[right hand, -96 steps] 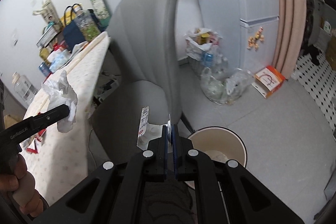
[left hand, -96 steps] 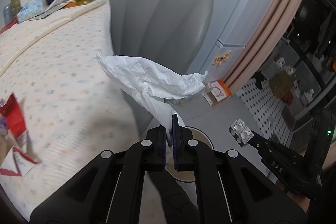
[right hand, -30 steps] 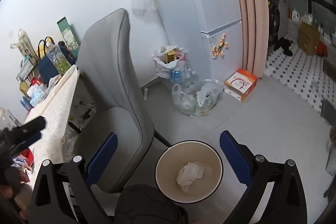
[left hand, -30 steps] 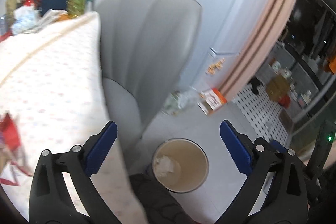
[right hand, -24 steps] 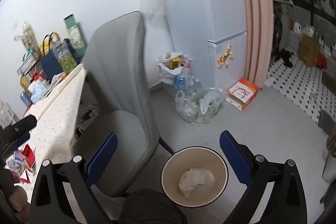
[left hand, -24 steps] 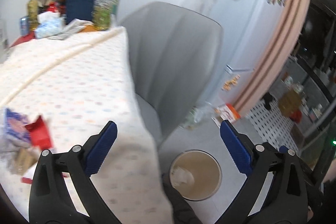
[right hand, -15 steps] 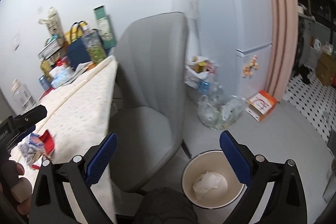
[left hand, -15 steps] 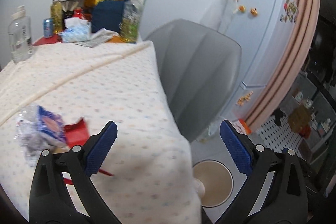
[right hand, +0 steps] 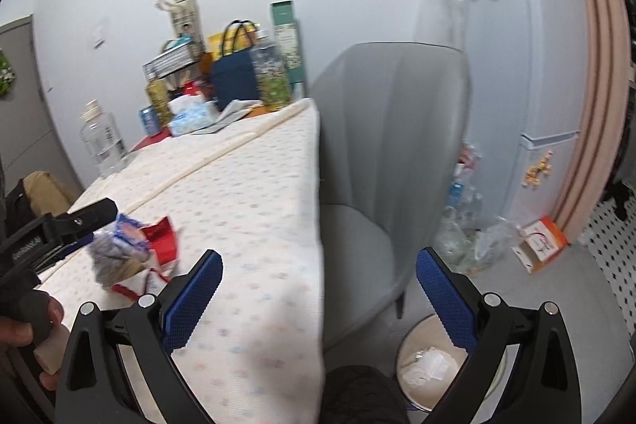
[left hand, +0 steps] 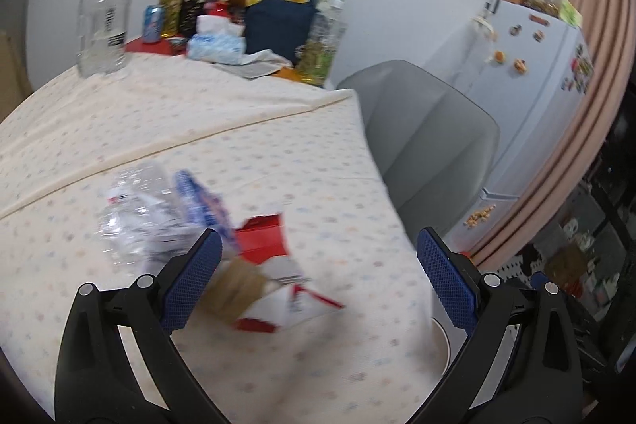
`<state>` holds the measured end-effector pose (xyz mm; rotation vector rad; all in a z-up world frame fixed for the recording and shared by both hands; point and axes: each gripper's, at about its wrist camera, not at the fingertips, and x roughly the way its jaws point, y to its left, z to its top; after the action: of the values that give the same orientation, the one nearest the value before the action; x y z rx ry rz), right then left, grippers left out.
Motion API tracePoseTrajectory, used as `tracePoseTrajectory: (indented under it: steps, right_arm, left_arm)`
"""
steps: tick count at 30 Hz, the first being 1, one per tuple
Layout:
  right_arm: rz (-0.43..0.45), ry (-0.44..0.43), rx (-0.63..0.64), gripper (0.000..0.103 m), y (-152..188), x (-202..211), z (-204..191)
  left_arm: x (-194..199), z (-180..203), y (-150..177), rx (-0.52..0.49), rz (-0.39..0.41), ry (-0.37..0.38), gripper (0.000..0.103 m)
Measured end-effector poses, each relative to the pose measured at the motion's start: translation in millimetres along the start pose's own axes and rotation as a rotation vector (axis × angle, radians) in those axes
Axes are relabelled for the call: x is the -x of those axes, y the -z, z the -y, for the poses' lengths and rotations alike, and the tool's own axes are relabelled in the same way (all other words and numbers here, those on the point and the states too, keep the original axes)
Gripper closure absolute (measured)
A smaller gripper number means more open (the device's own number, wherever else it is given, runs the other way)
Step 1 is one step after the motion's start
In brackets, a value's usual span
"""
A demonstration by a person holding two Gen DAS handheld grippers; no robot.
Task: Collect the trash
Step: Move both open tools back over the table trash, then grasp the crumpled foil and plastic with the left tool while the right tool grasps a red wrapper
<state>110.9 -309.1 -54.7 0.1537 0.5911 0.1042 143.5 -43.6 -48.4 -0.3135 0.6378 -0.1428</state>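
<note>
A trash pile lies on the dotted tablecloth (left hand: 198, 130): a crumpled clear plastic wrapper (left hand: 147, 209) with a blue label, a torn red and white carton (left hand: 274, 265) and a brown piece (left hand: 238, 289). My left gripper (left hand: 318, 277) is open and empty, just above and in front of the pile. It also shows in the right wrist view (right hand: 59, 229), over the same pile (right hand: 131, 249). My right gripper (right hand: 318, 297) is open and empty, above the table's edge. The round bin (right hand: 409, 356) on the floor holds white crumpled tissue (right hand: 427, 368).
A grey chair (right hand: 389, 146) stands beside the table. Bottles, a navy bag (left hand: 278, 22) and boxes crowd the table's far end. A large clear bottle (left hand: 103, 26) stands at the far left. Plastic bags (right hand: 469, 237) and an orange box (right hand: 540, 241) lie by the fridge (right hand: 516, 46).
Both grippers let go of their tissue and blister pack, which went into the bin. Both then swung left and up from the bin toward the table; the trash pile came into view.
</note>
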Motion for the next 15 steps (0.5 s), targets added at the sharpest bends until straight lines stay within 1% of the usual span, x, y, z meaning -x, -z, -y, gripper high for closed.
tracePoseTrajectory:
  steps: [3, 5, 10, 12, 15]
  right_arm:
    - [-0.011, -0.027, 0.033, 0.008, -0.6, -4.3, -14.8]
    - [-0.019, -0.061, 0.053, 0.008, -0.9, -7.3, -25.3]
    - [-0.04, -0.094, 0.082, 0.008, 0.3, -11.5, -39.4]
    - [-0.052, -0.103, 0.086, 0.008, 0.5, -14.8, -42.8]
    - [-0.064, -0.109, 0.086, 0.008, 1.1, -19.2, -44.6]
  left_arm:
    - [3.9, -19.9, 0.7, 0.034, 0.006, -0.023, 0.006]
    - [5.1, -31.4, 1.4, 0.056, 0.003, -0.032, 0.006]
    - [6.0, -52.0, 3.9, 0.086, 0.0, -0.054, 0.007]
    - [5.5, -58.9, 4.8, 0.102, -0.006, -0.055, 0.013]
    - [0.7, -68.6, 7.0, 0.127, -0.033, -0.047, 0.02]
